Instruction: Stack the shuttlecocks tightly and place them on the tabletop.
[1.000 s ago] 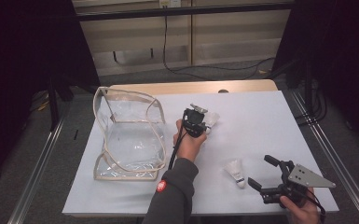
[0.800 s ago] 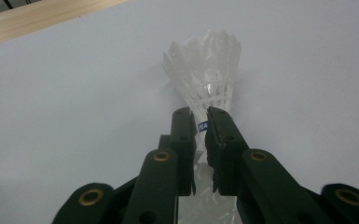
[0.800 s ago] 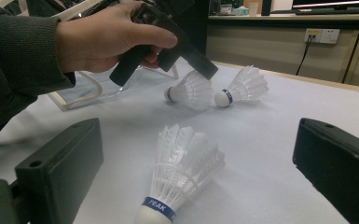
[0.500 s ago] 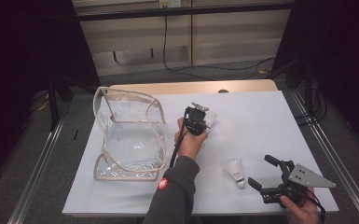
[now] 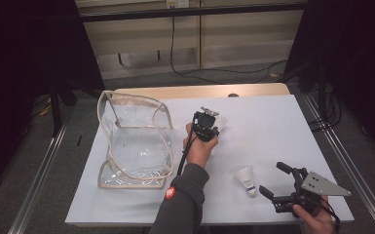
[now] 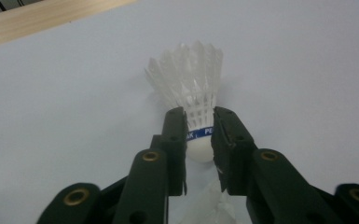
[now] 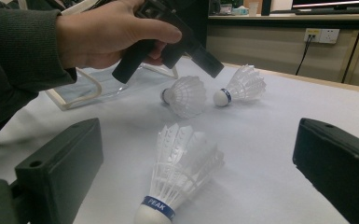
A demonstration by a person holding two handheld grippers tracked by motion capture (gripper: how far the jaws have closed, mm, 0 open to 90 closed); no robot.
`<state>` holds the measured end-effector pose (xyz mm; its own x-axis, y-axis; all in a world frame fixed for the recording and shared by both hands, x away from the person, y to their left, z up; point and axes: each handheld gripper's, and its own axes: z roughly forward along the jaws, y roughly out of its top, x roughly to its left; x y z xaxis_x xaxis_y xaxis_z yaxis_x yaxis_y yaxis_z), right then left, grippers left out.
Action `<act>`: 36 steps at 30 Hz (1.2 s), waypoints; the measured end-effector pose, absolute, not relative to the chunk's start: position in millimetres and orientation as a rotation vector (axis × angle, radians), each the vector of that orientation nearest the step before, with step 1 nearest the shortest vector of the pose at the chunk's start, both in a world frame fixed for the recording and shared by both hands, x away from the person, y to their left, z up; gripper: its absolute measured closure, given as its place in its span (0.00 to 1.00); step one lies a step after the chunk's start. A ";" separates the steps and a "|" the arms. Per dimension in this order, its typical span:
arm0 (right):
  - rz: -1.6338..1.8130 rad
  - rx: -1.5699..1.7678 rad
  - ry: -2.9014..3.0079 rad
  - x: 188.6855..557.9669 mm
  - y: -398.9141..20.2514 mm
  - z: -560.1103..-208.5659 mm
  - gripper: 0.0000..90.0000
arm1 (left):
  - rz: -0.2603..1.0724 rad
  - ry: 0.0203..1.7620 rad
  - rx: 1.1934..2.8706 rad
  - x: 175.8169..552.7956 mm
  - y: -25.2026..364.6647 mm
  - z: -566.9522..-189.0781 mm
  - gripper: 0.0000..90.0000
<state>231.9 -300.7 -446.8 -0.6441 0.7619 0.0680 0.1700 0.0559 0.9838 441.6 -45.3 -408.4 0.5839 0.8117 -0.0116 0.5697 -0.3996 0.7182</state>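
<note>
At mid-table, the left gripper's [image 6: 199, 116] fingers had just been opening around a shuttlecock's [image 6: 193, 93] cork, seemingly unpinched (it lay on the table [image 5: 272, 126]). A firmer regrasp likely came next, then the clear bag [image 5: 131, 146] at left. The right gripper's [image 5: 271, 178] fingers stood released.

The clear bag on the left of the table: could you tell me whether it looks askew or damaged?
The clear bag looks slumped: its cream-edged rim bends in a wave and its walls lean instead of standing square. I see no tear or spill, and it lies wholly on the table.
</note>
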 end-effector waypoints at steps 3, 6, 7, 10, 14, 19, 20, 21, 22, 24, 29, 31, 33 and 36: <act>1.625 0.933 1.862 231.7 -301.0 -446.8 0.01 | 0.430 1.079 2.134 437.3 -43.7 -406.3 0.74; 1.622 0.930 1.863 231.8 -301.0 -447.1 0.01 | 0.435 1.070 2.133 434.2 -41.5 -404.6 0.71; 1.623 0.931 1.863 231.7 -300.8 -447.0 0.01 | 0.436 1.073 2.137 433.8 -39.7 -404.3 0.71; 1.625 0.929 1.864 231.3 -300.0 -446.8 0.01 | 0.412 1.082 2.130 430.7 -35.4 -405.9 0.70; 1.622 0.929 1.870 231.8 -299.8 -447.6 0.01 | 0.400 1.081 2.155 427.7 -32.0 -412.2 0.70; 1.619 0.928 1.869 231.9 -299.4 -447.6 0.01 | 0.444 1.091 2.131 428.9 -29.8 -412.5 0.83; 1.620 0.929 1.870 232.0 -299.2 -447.7 0.01 | 0.448 1.087 2.126 429.6 -29.5 -412.0 0.85; 1.620 0.929 1.871 232.2 -299.1 -447.9 0.01 | 0.452 1.090 2.124 430.3 -29.6 -412.0 0.86; 1.619 0.928 1.872 232.2 -299.1 -448.1 0.01 | 0.452 1.091 2.125 430.8 -29.9 -412.2 0.87; 1.619 0.930 1.873 232.2 -299.4 -448.2 0.01 | 0.461 1.089 2.129 432.1 -29.5 -412.1 0.89; 1.623 0.934 1.870 232.1 -299.7 -448.0 0.01 | 0.487 1.098 2.124 436.0 -28.7 -412.2 0.93; 1.622 0.930 1.871 232.3 -299.4 -447.9 0.01 | 0.498 1.106 2.104 437.1 -29.3 -412.1 0.94; 1.622 0.931 1.870 232.3 -299.7 -447.9 0.01 | 0.509 1.101 2.104 438.2 -28.9 -411.5 0.95; 1.621 0.931 1.868 232.4 -300.3 -447.8 0.01 | 0.527 1.106 2.091 439.9 -29.4 -413.0 0.95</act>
